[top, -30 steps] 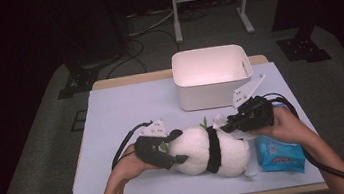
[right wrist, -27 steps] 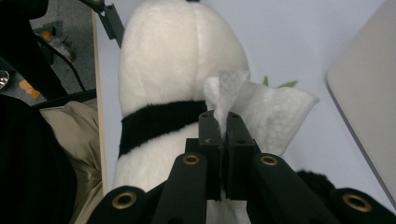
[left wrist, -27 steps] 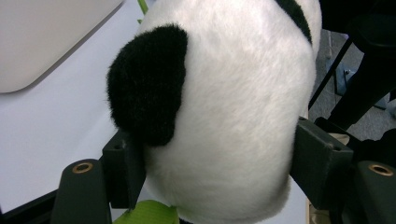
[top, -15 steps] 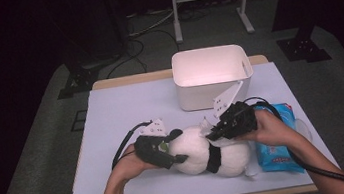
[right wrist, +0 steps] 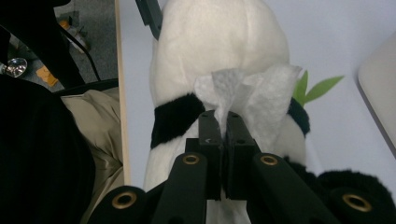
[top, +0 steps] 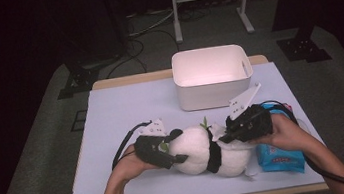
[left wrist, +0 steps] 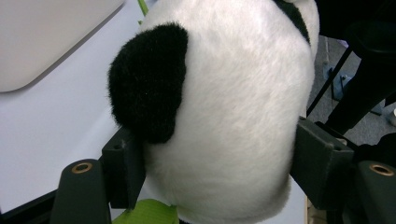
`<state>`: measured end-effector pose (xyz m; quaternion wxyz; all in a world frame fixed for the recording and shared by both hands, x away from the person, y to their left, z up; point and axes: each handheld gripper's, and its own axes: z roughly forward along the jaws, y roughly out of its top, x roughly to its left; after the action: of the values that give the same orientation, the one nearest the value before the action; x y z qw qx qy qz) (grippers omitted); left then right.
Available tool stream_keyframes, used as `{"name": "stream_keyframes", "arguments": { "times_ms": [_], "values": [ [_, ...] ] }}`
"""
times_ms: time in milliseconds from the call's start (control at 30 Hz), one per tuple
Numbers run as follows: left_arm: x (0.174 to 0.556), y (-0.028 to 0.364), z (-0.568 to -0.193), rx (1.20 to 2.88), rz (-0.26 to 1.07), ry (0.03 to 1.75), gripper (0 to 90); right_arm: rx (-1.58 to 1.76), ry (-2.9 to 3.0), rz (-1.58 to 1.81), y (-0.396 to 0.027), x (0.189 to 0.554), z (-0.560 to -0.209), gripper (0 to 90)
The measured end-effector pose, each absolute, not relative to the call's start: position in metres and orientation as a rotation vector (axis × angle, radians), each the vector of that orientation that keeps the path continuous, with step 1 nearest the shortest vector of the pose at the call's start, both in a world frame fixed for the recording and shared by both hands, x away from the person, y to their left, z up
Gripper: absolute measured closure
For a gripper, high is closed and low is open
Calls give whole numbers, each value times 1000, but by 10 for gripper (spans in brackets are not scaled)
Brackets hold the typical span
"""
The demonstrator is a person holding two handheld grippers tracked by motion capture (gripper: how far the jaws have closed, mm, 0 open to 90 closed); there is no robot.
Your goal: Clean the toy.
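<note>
Near the tabletop's front edge, left gripper (top: pixel 167 150) clamps the panda plush (top: pixel 207 150); right gripper (top: pixel 223 138), pinching a wipe (right wrist: pixel 247 88), has slid from the wipes pack (top: pixel 278 156) onto it—wiping begins.

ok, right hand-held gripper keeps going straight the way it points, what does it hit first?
Probably the plush panda. The right hand-held gripper, shut on a white wipe, aims along the panda's white body just past the wipe. How much gap remains is unclear.
</note>
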<state>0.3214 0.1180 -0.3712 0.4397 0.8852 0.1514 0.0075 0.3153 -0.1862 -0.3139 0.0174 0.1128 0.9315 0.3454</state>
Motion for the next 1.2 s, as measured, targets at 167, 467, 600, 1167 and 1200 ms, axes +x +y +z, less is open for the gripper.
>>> {"name": "stream_keyframes", "arguments": {
  "times_ms": [167, 467, 600, 1167, 1200],
  "values": [
    [322, 118, -372, 2192, 16, 384, 285, 369, 2890, 1069, -193, 313, -315, 870],
    [322, 119, -372, 2184, 18, 391, 295, 321, 2902, 1058, -168, 320, -310, 869],
    [321, 118, -371, 2187, 26, 385, 296, 301, 2903, 1070, -153, 325, -310, 869],
    [320, 116, -370, 2164, 19, 379, 299, 378, 2902, 1092, -189, 319, -319, 872],
    [320, 115, -370, 2163, 21, 385, 299, 376, 2900, 1086, -188, 319, -318, 872]
  ]
}}
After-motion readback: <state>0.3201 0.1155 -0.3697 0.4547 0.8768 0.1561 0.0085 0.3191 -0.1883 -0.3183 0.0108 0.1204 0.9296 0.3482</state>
